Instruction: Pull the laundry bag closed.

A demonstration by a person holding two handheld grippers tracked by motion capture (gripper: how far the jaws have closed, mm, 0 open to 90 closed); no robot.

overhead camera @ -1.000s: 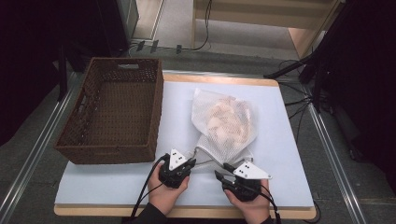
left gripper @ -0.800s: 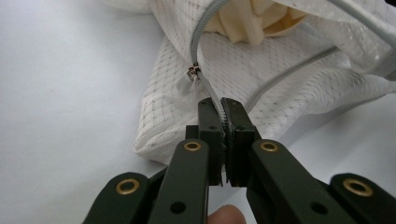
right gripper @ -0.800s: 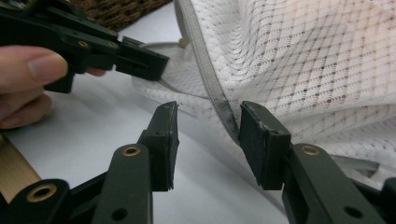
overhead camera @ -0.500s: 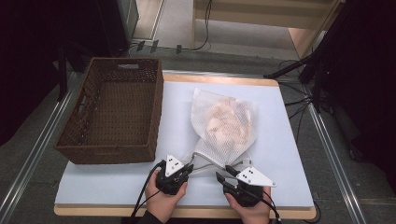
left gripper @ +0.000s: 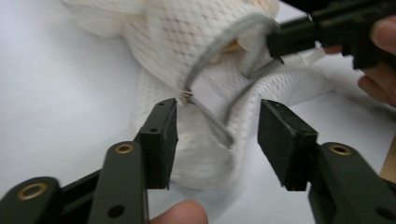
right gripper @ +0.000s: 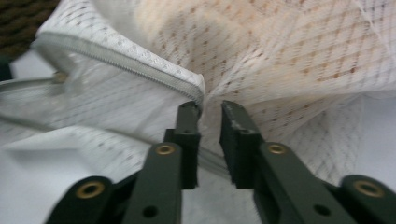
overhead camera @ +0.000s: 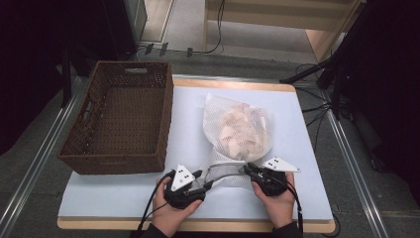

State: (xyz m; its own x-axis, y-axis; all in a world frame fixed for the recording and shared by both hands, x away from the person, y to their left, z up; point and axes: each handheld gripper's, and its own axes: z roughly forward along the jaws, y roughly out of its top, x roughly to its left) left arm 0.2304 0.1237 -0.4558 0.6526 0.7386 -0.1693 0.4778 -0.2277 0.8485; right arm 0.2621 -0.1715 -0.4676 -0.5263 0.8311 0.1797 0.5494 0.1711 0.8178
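Mesh bag [overhead camera: 236, 133] lies on the desk [overhead camera: 124, 198] just to the right of the wicker basket [overhead camera: 119, 121], with its zipped mouth turned toward the person's edge. Pale orange contents show through the netting. The grey zipper [left gripper: 212, 49] runs along the open mouth, and its small metal pull sits close to one finger of the left gripper [left gripper: 217, 135].

Left gripper: its fingers have just been opening and now stand apart, with the folded mouth of the bag between them; the pads do not press on it. The gripper sits at the near corner of the bag, in front of the basket.

Right gripper [right gripper: 210, 109]: its fingers have just been closing and stand close together at the zipper edge, with a fold of netting in the narrow gap. Whether the pads already pinch it cannot be told. In the high view it sits at the bag's mouth, on the side away from the basket.
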